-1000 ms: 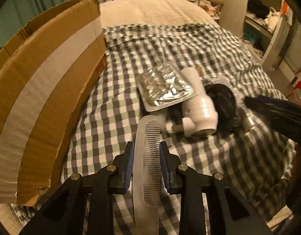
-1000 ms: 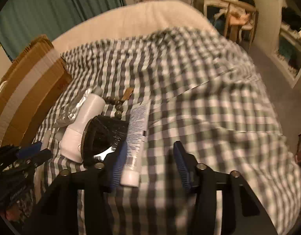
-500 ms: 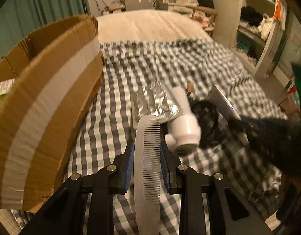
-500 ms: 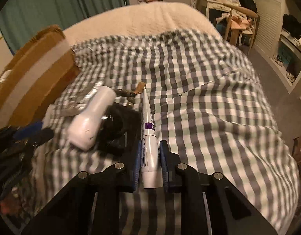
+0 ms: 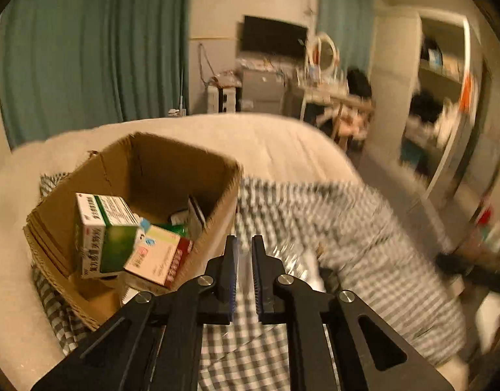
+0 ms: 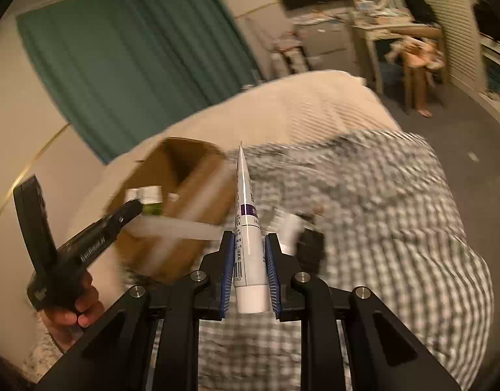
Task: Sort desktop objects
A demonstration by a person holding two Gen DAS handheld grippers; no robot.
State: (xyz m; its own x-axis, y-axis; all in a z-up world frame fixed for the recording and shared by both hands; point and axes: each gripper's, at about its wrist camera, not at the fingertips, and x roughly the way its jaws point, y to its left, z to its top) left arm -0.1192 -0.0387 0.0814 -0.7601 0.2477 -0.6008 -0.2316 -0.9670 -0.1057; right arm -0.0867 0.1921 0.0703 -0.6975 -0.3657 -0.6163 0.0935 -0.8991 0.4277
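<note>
Tube (image 6: 248,228) (white, tapered, cap down) clamped by right gripper (image 6: 249,272); left gripper (image 5: 244,272) pinches blurred comb (image 6: 175,226) edge-on beside corrugated cardboard box (image 5: 224,202).

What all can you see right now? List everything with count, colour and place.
cardboard box: one, brown, open, on the bed beside the checked cloth
cartons: at least two, green-and-white carton and cream-and-red carton, inside the box
checked cloth: one, grey and white, spread over the bed
white item: one, blurred, on the cloth
black item: one, beside the white one
curtain: teal, back wall
tube: one, white with a purple band, in the right gripper
comb: one, pale, blurred, in the left gripper
left gripper: black, shut on the comb
right gripper: black, shut on the tube
hand: one, holding the left gripper
</note>
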